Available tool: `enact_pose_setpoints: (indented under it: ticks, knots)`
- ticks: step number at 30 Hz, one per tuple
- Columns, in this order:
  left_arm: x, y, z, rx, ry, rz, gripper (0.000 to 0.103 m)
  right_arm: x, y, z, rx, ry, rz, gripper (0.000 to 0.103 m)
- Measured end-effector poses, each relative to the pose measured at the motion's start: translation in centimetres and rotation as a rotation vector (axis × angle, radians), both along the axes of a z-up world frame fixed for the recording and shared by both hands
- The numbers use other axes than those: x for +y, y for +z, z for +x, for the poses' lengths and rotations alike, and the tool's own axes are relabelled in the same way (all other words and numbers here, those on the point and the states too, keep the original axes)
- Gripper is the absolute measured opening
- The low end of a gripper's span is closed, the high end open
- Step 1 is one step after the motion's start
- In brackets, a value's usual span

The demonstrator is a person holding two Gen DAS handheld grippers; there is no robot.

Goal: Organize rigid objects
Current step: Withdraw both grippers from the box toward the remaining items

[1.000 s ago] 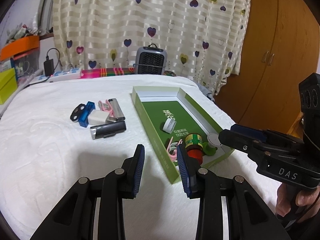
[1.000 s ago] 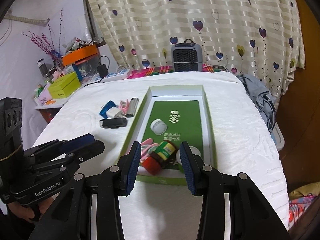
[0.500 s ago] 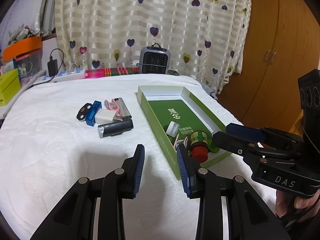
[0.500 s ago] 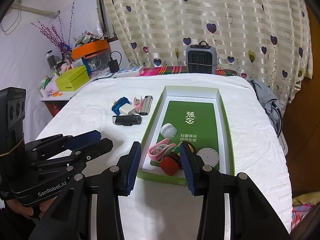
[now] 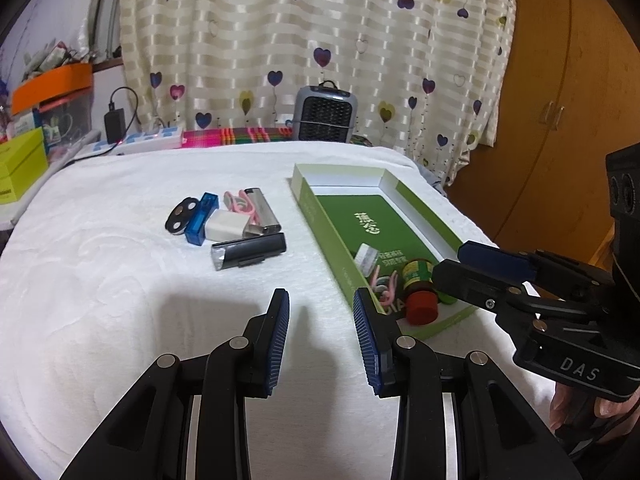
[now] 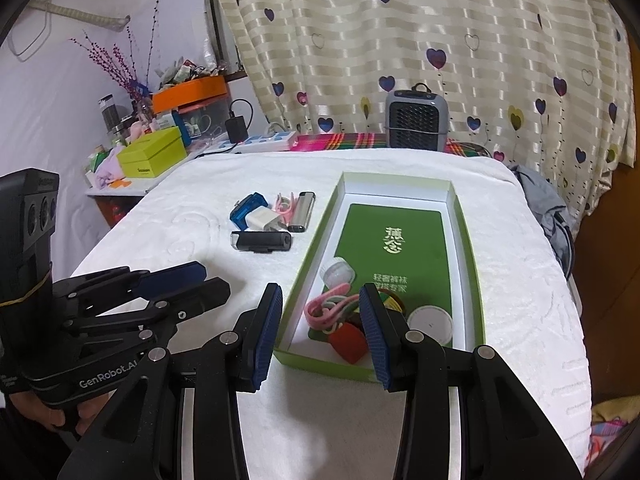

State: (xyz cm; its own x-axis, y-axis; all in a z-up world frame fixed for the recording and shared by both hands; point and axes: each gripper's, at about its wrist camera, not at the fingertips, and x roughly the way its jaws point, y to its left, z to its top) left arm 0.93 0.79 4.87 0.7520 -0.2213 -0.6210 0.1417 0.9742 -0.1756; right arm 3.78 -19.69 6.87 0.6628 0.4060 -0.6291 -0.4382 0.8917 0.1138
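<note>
A green box (image 5: 416, 208) (image 6: 468, 264) lies on the white towel. Inside it are a red-capped bottle (image 5: 419, 294) (image 6: 350, 340), pink clips (image 6: 326, 308), a small white cap (image 6: 338, 274) and a round white lid (image 6: 431, 320). Left of the box sits a cluster: black stick (image 5: 250, 256) (image 6: 262, 241), white charger plug (image 5: 224, 226) (image 6: 262, 219), blue block (image 5: 202, 218), silver lighter (image 5: 262, 212) (image 6: 302, 211), black two-hole piece (image 5: 180, 220). My left gripper (image 5: 322, 304) is open over bare towel. My right gripper (image 6: 320, 302) is open above the box's near end, holding nothing.
A small grey heater (image 5: 325, 114) (image 6: 416, 120) stands at the far edge before the heart curtain. A power strip (image 5: 140, 142), yellow-green box (image 6: 152, 152) and orange-lidded bin (image 6: 192, 92) crowd the left shelf. A wooden wardrobe (image 5: 560, 100) is on the right.
Both views have swung slightly, so the box and the cluster sit a little further right in each frame. Both grippers keep the same opening and hold nothing.
</note>
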Motion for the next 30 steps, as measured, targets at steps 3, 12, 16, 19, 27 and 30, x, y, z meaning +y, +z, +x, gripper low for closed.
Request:
enact_pose_setpoints:
  ticks: [3,12,16,19,27,30]
  knots:
    - [0.2,0.0,0.3,0.007,0.01,0.002,0.032,0.4,0.0,0.0,-0.008,0.02,-0.002,0.042]
    - [0.7,-0.1,1.0,0.021,0.027,0.009,0.032,1.3,0.0,0.3,-0.035,0.051,-0.001,0.042]
    - [1.2,-0.1,1.2,0.026,0.039,0.015,0.032,1.7,0.2,0.6,-0.037,0.066,0.007,0.042]
    - [1.5,-0.1,1.4,0.028,0.046,0.018,0.032,2.4,0.2,0.9,-0.034,0.085,0.007,0.046]
    - [3.5,0.0,2.2,0.036,0.073,0.019,0.032,4.0,-0.2,1.9,-0.014,0.112,-0.007,0.049]
    - [4.3,-0.1,2.8,0.045,0.084,0.017,0.032,4.6,-0.3,2.3,-0.006,0.129,-0.012,0.049]
